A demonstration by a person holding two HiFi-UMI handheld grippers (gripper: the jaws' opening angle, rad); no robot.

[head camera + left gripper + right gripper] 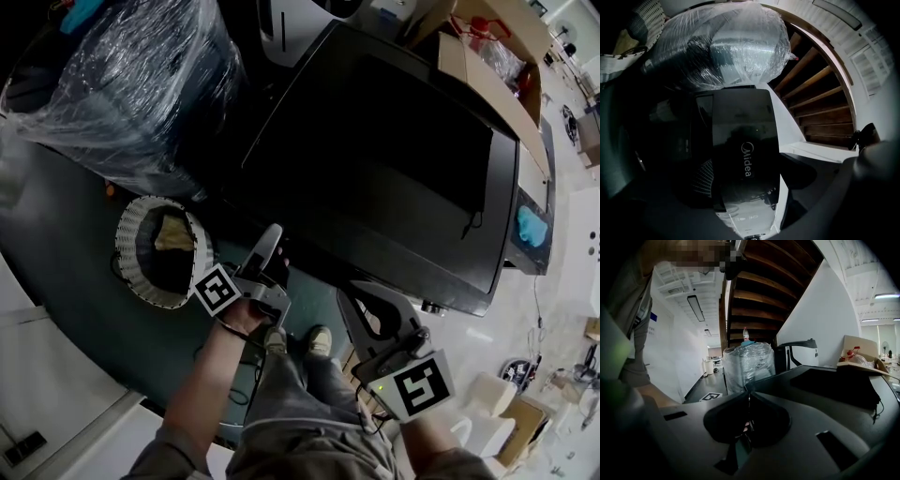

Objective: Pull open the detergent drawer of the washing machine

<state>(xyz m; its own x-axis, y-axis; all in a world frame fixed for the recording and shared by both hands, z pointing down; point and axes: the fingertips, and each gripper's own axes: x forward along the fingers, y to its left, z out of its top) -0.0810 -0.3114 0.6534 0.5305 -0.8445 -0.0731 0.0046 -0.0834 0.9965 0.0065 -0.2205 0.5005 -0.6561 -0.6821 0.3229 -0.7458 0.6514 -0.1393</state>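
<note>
The washing machine [375, 178] shows its black top in the head view. My left gripper [275, 258] is at the machine's front left corner, pointing level at its face. In the left gripper view the glossy black drawer panel [745, 159] with the Midea logo fills the gap of that gripper [750, 197]. Its jaws stand wide on either side and neither pad presses on the panel. My right gripper [352, 298] hangs lower, in front of the machine's front edge, touching nothing. Its own view shows the right gripper [747, 397] shut, jaws meeting with nothing between them.
A white ribbed laundry basket [155, 248] stands left of the left gripper. Behind it is a large plastic-wrapped bundle [131, 75]. A cardboard box [487, 56] and a blue cloth [532, 225] lie beyond the machine. Wooden stairs [820, 93] rise overhead. My shoes [300, 342] are below.
</note>
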